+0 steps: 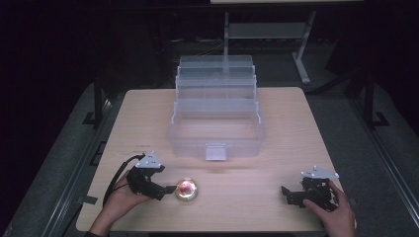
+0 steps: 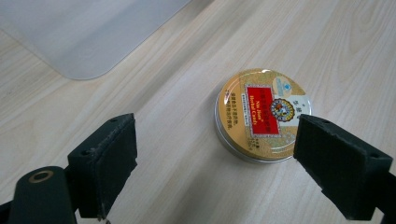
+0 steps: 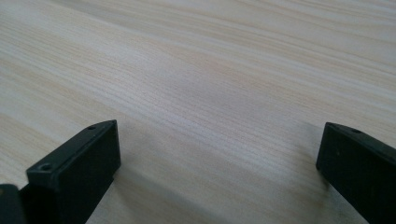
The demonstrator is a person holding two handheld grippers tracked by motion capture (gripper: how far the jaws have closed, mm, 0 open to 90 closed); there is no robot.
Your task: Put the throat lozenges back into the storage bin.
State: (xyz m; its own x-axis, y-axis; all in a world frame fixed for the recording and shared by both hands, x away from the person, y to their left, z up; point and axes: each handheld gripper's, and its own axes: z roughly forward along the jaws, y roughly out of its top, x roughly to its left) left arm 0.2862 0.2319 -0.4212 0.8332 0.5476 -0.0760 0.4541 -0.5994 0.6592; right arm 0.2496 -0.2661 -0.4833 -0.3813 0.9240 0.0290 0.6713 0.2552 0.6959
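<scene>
A small round gold tin [image 1: 187, 189] with a red label lies flat on the wooden table [image 1: 276, 207] near the front left. In the left gripper view the tin [image 2: 263, 113] sits just beyond the open jaws, closer to the right-hand one. My left gripper [image 1: 169, 189] is open, held low just left of the tin, not touching it. My right gripper [image 1: 286, 193] rests low at the front right, open, with bare wood between its jaws in the right gripper view [image 3: 217, 163].
A clear plastic tiered toolbox [image 1: 216, 116] stands open at the table's middle back, its front latch [image 1: 215, 151] facing me; a corner of it [image 2: 88, 32] appears in the left gripper view. Dark floor and a metal stand [image 1: 301, 54] lie beyond the table.
</scene>
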